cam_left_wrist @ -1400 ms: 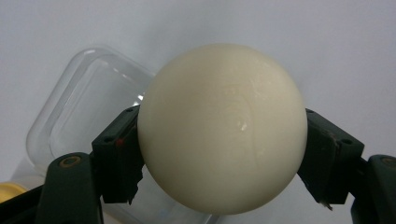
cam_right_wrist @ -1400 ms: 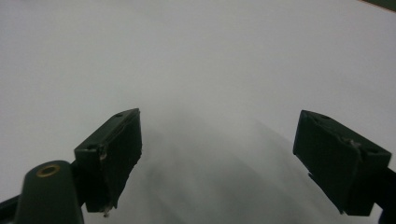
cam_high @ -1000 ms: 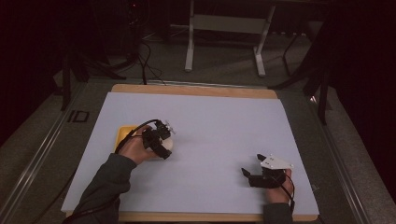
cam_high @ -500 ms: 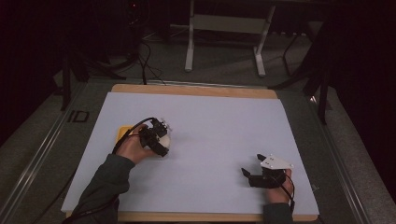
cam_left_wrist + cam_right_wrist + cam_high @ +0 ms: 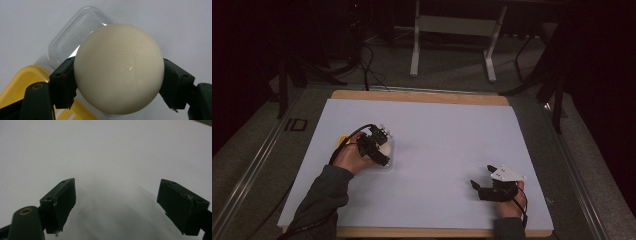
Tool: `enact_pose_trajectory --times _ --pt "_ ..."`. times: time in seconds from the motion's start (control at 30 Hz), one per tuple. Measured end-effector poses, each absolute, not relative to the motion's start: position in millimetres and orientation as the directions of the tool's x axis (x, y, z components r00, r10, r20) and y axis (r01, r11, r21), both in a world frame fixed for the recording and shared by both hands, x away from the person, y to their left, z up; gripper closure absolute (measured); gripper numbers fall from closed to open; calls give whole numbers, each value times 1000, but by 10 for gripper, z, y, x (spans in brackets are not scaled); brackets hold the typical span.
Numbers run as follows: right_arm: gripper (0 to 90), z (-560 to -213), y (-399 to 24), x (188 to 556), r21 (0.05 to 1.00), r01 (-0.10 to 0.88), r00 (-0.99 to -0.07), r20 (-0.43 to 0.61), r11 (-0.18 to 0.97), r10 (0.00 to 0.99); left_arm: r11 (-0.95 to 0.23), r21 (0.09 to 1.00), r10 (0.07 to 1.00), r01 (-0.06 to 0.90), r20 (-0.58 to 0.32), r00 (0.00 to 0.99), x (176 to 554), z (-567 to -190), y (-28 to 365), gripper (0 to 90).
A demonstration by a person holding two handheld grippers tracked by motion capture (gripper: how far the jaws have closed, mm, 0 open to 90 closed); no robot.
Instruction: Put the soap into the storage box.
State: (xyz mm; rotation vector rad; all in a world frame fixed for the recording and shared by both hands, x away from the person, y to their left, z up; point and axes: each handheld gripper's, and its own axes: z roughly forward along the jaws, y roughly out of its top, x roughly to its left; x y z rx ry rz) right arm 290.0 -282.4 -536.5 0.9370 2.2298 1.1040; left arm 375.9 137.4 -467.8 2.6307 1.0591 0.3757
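Note:
A smooth cream-white ball [image 5: 118,67] sits between the black pads of my left gripper [image 5: 120,83], which is shut on it. Behind the ball lie a clear plastic tub [image 5: 72,37] and a yellow lid or tray [image 5: 22,82]. In the high view my left gripper [image 5: 379,145] hovers at the left of the white sheet, over the clear tub [image 5: 388,162], with the yellow piece [image 5: 343,140] just to its left. My right gripper [image 5: 481,177] rests near the front right, and its jaws [image 5: 116,205] are wide apart with nothing between them.
A white sheet [image 5: 442,130] covers a wooden board whose far edge [image 5: 422,96] and near edge show. Grey floor, cables and a metal stand's legs [image 5: 452,45] lie beyond the table. Dark curtains close off both sides.
My left gripper has shifted slightly to the left with the ball still in it. The right gripper has kept still.

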Motion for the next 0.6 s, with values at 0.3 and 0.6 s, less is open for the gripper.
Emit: enact_pose_trajectory --times 0.3,0.6 --pt "152 -5365 -2825 2902 820 364 -652 -113 441 750 -672 363 722 645 132 679 3756 -4627 1464 256" --pt "152 -5366 -2824 2902 820 364 -652 -113 441 749 -662 374 733 649 142 666 3749 -4572 1562 256"
